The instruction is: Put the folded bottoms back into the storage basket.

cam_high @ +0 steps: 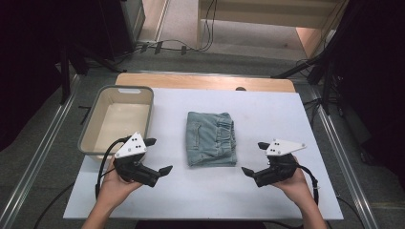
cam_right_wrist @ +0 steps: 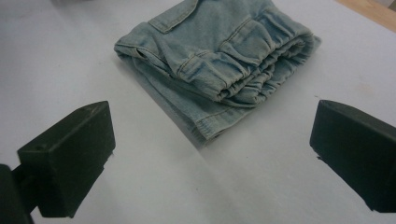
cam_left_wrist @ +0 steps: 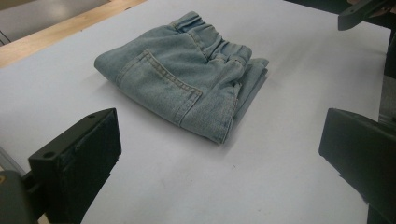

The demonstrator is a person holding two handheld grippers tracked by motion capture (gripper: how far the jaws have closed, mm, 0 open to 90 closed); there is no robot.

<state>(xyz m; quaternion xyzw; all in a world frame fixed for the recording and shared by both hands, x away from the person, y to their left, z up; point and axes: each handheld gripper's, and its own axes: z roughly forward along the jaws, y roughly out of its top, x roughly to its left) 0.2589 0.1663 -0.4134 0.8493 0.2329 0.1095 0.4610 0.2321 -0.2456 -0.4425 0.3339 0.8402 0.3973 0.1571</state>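
Observation:
A folded pair of light blue jeans (cam_high: 211, 138) lies in the middle of the white table top (cam_high: 267, 114). In the left gripper view the jeans (cam_left_wrist: 187, 74) show a back pocket and an elastic waistband. The right gripper view has the jeans (cam_right_wrist: 219, 56) with the gathered waistband facing the camera. My left gripper (cam_high: 158, 156) is open, left of the jeans and apart from them. My right gripper (cam_high: 254, 158) is open on their right side, also clear of the cloth. Both hold nothing.
A grey plastic tub (cam_high: 106, 95) stands at the table's left edge, just beyond my left gripper. A wooden strip (cam_high: 205, 80) runs along the table's far edge. Cables and dark stands lie on the floor behind.

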